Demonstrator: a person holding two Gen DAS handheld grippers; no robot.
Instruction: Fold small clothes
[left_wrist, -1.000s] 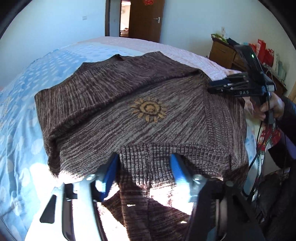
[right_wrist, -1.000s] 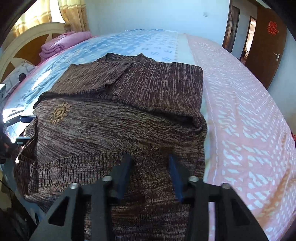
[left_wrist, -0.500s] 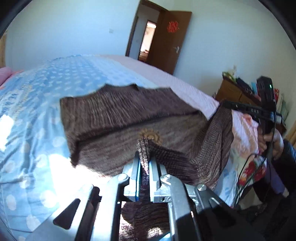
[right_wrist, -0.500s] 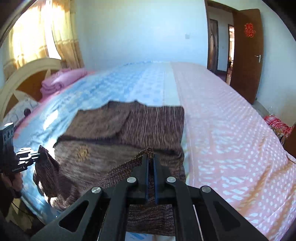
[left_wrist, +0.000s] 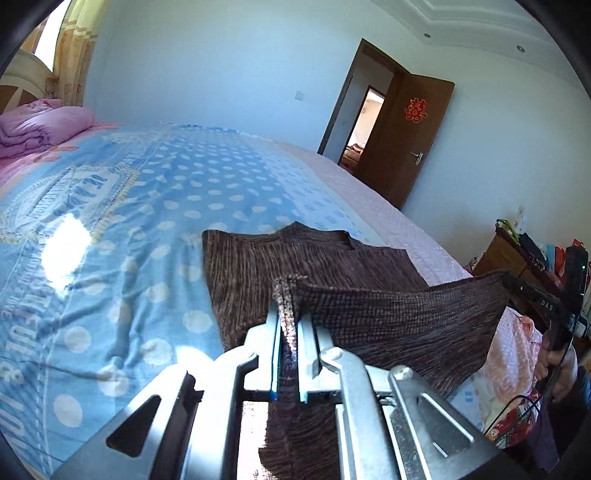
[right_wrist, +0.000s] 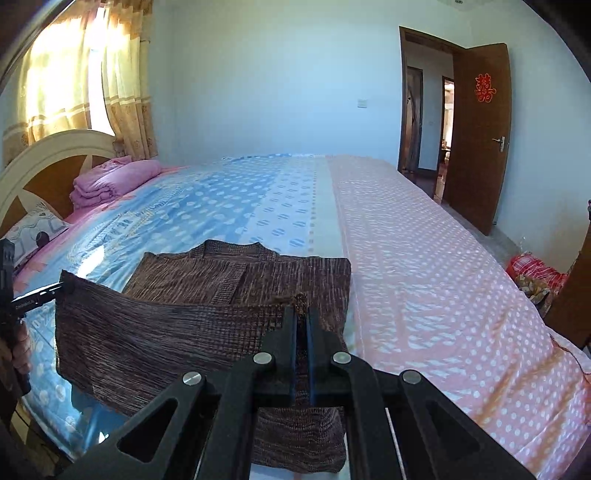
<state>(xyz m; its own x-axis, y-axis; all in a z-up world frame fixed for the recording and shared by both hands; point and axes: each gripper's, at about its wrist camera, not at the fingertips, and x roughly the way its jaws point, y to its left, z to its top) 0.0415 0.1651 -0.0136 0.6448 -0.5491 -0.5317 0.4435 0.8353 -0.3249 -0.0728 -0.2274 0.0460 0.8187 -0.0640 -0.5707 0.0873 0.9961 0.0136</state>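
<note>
A brown knitted sweater (left_wrist: 258, 266) lies on the bed with its collar at the far end. Its ribbed bottom hem (left_wrist: 399, 325) is lifted and stretched taut between both grippers. My left gripper (left_wrist: 288, 314) is shut on one hem corner. My right gripper (right_wrist: 302, 314) is shut on the other hem corner. The raised hem (right_wrist: 155, 332) hangs like a flap over the lower half of the sweater (right_wrist: 221, 273). Each gripper shows at the edge of the other's view: the right one (left_wrist: 532, 295), the left one (right_wrist: 37, 295).
The bed has a blue dotted sheet (left_wrist: 110, 229) on one half and a pink dotted sheet (right_wrist: 424, 266) on the other. A folded pink quilt (right_wrist: 110, 181) lies by the headboard. A wooden cabinet (left_wrist: 506, 254) with clutter stands beside the bed. A brown door (right_wrist: 480, 140) is open.
Both grippers closed on the sweater's bottom hem and lifted it up off the bed. The hem now hangs stretched between them, higher and further toward the collar.
</note>
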